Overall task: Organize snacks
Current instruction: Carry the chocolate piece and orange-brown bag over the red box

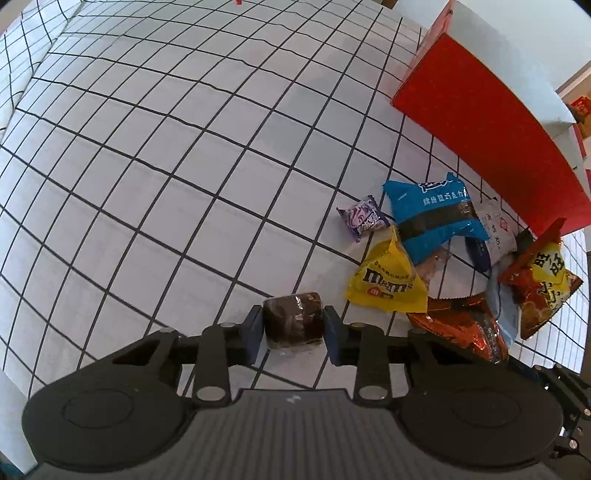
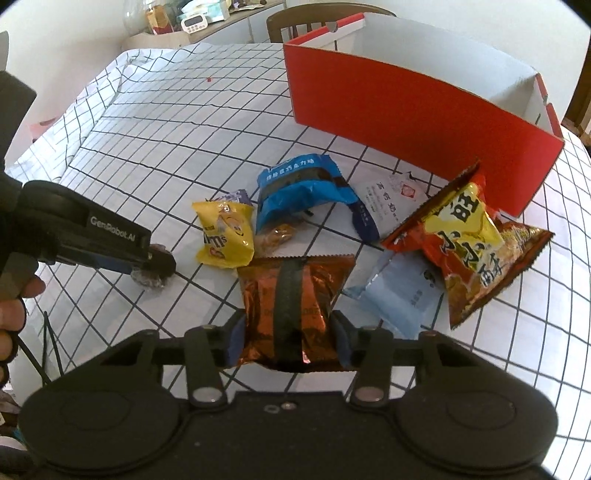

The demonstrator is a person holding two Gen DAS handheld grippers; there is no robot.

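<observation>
My left gripper (image 1: 293,328) is shut on a small brown wrapped cake (image 1: 293,320) that rests on the checked cloth; the same gripper (image 2: 153,264) shows at the left of the right wrist view. My right gripper (image 2: 290,341) is shut on a copper foil snack bag (image 2: 291,299), its pads pressing both sides. Beyond lie a yellow M&M's bag (image 2: 225,236), a blue biscuit pack (image 2: 295,188), a white sachet (image 2: 384,201), a pale blue pouch (image 2: 402,295), an orange and yellow crisp bag (image 2: 469,240) and a small purple candy (image 1: 364,218).
A red open box (image 2: 417,107) with white inside stands at the back right of the table. The white checked cloth (image 1: 147,147) stretches bare to the left. A chair back (image 2: 295,18) and a cluttered shelf are behind the table. A person's hand (image 2: 14,306) holds the left gripper.
</observation>
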